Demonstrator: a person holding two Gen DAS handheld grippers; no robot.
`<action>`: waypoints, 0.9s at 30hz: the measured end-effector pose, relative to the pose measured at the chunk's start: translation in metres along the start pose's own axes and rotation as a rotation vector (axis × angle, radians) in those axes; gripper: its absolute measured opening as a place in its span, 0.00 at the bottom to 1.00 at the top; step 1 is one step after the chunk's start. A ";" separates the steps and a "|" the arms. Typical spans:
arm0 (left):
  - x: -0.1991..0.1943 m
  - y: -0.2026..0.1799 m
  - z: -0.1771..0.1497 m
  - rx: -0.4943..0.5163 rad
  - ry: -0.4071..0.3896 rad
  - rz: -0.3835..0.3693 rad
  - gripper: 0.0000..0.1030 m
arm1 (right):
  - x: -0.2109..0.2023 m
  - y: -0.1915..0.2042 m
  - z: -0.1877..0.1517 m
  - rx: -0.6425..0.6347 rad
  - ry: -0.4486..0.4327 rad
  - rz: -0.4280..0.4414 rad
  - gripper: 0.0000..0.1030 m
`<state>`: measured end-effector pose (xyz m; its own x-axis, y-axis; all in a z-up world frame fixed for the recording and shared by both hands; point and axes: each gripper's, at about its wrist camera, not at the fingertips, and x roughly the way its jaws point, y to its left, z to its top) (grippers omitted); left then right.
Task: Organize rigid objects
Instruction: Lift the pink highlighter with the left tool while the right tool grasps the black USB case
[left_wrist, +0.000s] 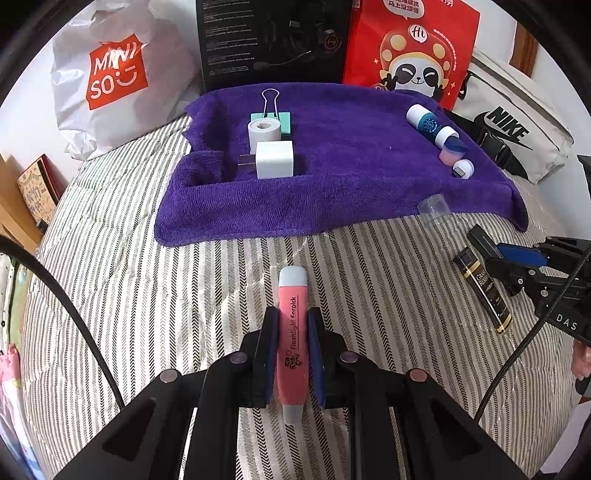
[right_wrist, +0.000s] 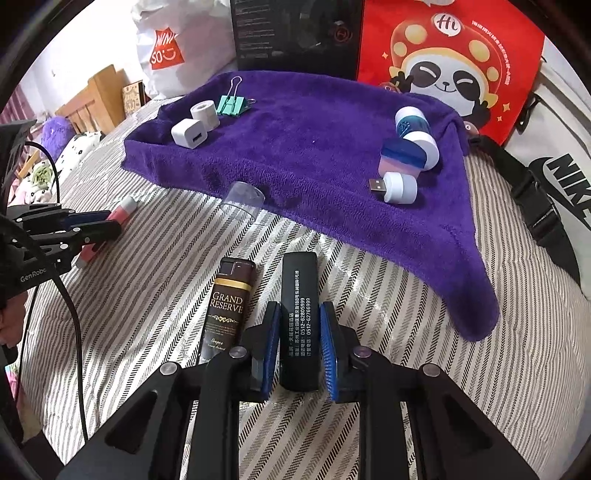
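Your left gripper (left_wrist: 292, 354) has its fingers (left_wrist: 269, 350) clamped on the pink highlighter (left_wrist: 293, 343), whose long axis runs straight away from you along the fingers, blue cap at the far end, over the striped bed cover (left_wrist: 147, 295). Your right gripper (right_wrist: 298, 350) likewise has its fingers (right_wrist: 271, 347) pressed against a black lighter (right_wrist: 298, 317), long axis pointing away toward the purple towel (right_wrist: 314, 147). Only the right wrist view shows the lighter's white printed text, the USB plug on the small white night light (right_wrist: 397, 186), and a wooden bed frame (right_wrist: 92, 99) with plush toys at the far left; the brown Grand Reserve tube (right_wrist: 226, 306) lies just left of the lighter, parallel to it. Only the left wrist view shows the prongs of the white charger cube (left_wrist: 275, 159) and the books (left_wrist: 35, 192) at the left edge. On the towel, far left, sit the charger, a white tape roll (left_wrist: 263, 133) and a green binder clip (left_wrist: 271, 112); far right lie a blue-and-white tube (left_wrist: 430, 125) and a pink-and-blue eraser (left_wrist: 452, 149). A clear cap (right_wrist: 242, 201) rests at the towel's near edge. Behind stand a Miniso bag (left_wrist: 110, 74), a black box (left_wrist: 273, 40), a red panda bag (left_wrist: 413, 48) and a Nike bag (left_wrist: 517, 129).
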<state>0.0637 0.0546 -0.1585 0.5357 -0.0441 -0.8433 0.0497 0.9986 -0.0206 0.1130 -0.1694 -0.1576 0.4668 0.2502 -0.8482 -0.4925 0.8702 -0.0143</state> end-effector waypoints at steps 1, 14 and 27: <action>0.000 -0.001 0.000 0.004 0.000 0.003 0.15 | 0.000 0.000 0.000 0.002 0.001 0.001 0.21; -0.017 0.009 0.008 -0.022 -0.013 -0.022 0.15 | -0.032 -0.007 0.009 0.034 -0.026 0.059 0.21; -0.030 0.014 0.035 -0.036 -0.051 -0.057 0.15 | -0.047 -0.032 0.025 0.118 -0.058 0.056 0.21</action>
<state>0.0781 0.0689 -0.1144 0.5755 -0.1015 -0.8115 0.0513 0.9948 -0.0880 0.1253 -0.1983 -0.1035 0.4842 0.3204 -0.8142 -0.4303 0.8974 0.0973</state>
